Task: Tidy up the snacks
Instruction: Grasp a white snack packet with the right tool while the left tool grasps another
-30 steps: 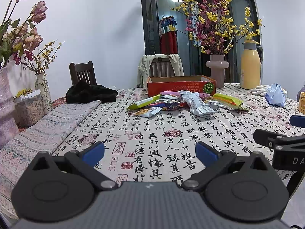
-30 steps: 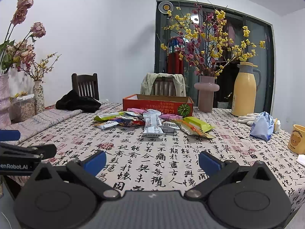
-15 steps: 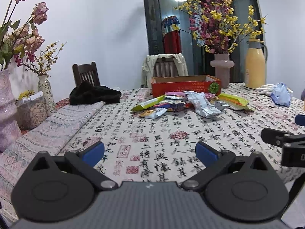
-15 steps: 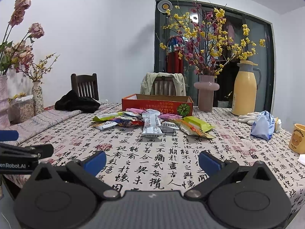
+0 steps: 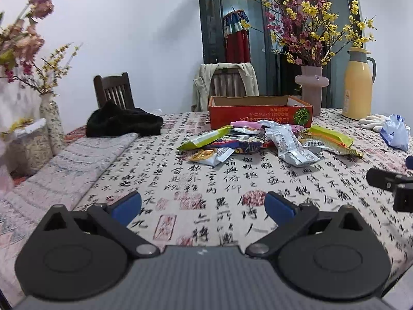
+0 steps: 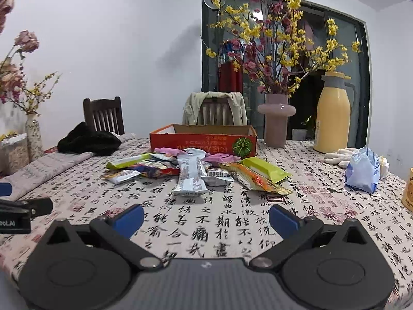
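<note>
A heap of snack packets [image 5: 260,142] [image 6: 196,168] lies mid-table on a cloth printed with calligraphy. Among them are a silver packet [image 6: 190,179], green bars [image 5: 206,139] [image 6: 265,169] and pink wrappers [image 6: 222,158]. Right behind the heap stands an open red cardboard box [image 5: 260,111] [image 6: 204,140]. My left gripper [image 5: 204,206] hovers open over the near part of the table, well short of the heap, nothing between its blue pads. My right gripper [image 6: 206,217] is open too, empty, in front of the silver packet. Each gripper's tip shows at the edge of the other's view.
A pink vase of flowers [image 6: 276,121] and a yellow thermos [image 6: 333,118] stand behind the box. A blue-white bag [image 6: 364,170], white gloves [image 6: 340,153] and a yellow cup [image 6: 409,193] sit at right. Black cloth [image 5: 124,121], a folded runner [image 5: 69,165] and vases [image 5: 51,121] are at left. Chairs stand behind.
Both grippers have moved forward over the table toward the snack heap, which now looks larger and closer. Both jaws have stayed open.
</note>
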Demonstrator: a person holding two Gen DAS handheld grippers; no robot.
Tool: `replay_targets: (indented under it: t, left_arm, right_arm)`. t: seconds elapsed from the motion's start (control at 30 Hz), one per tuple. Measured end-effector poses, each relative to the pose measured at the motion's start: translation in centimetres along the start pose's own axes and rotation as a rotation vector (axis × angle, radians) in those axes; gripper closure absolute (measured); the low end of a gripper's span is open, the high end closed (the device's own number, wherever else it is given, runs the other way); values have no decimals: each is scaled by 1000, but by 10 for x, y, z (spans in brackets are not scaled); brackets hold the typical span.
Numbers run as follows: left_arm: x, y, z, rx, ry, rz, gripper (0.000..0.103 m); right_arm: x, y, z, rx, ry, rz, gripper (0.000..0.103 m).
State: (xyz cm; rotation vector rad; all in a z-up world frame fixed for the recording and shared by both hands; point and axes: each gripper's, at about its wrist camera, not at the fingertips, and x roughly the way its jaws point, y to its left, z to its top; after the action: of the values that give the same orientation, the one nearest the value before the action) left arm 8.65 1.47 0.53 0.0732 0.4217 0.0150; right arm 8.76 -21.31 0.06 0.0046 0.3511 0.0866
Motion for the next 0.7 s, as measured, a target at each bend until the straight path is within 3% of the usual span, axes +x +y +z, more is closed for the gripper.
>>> replay_targets:
  t: [0.17,0.33,0.47,0.7]
  left_arm:
    - [34,0,16,17,26,-7,0]
    - [70,2,32,39,32,-40,0]
    - [99,6,47,24,68,-86,0]
    - [164,-3,61,175,165,3,0]
  right_arm:
    - [27,-7,15,13,7,31,0]
    - [73,-12,36,33,132,146,0]
    - [115,-8,49,42,210,121,0]
    - [180,6,64,-1,274,141,1]
